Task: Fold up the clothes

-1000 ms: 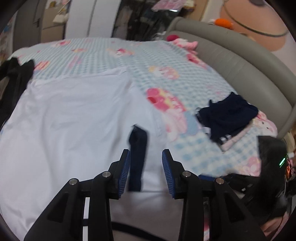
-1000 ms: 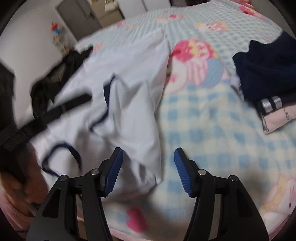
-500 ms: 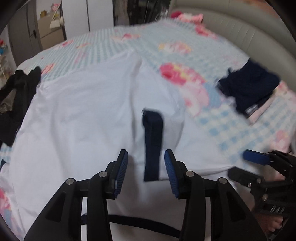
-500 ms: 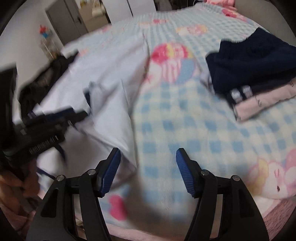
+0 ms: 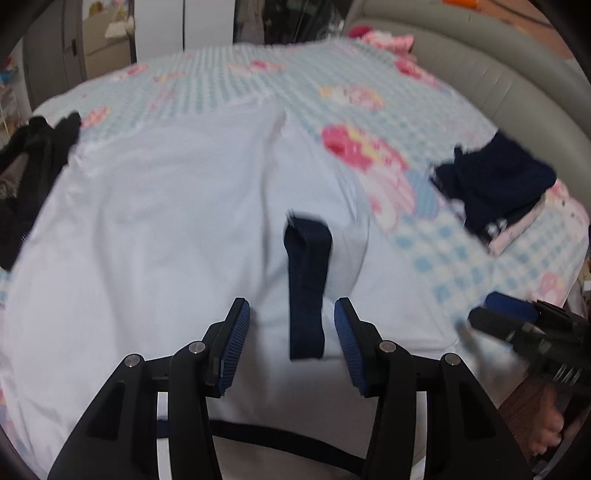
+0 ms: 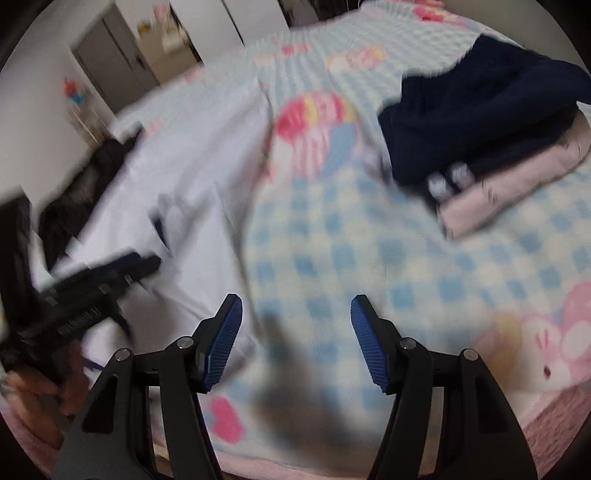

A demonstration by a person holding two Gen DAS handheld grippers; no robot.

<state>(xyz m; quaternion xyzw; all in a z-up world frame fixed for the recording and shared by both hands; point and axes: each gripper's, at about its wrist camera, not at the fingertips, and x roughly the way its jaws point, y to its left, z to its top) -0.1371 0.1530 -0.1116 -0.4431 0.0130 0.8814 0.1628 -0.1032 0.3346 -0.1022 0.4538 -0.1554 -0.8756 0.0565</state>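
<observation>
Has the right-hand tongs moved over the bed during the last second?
Yes. The right tongs have shifted rightward, off the white garment and over the checked blanket, nearer the folded navy pile.

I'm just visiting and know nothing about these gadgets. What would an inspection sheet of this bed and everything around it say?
Surface: bed with blue checked cartoon blanket.
Job's things: white garment spread flat, its navy strap lying on top; folded navy and pink stack to the right.
Clutter: black clothes at the left edge.
Grippers: left gripper open over the strap; right gripper open above the blanket, holding nothing.
Cables: nothing seen.
Surroundings: grey padded headboard, white wardrobe doors.
</observation>
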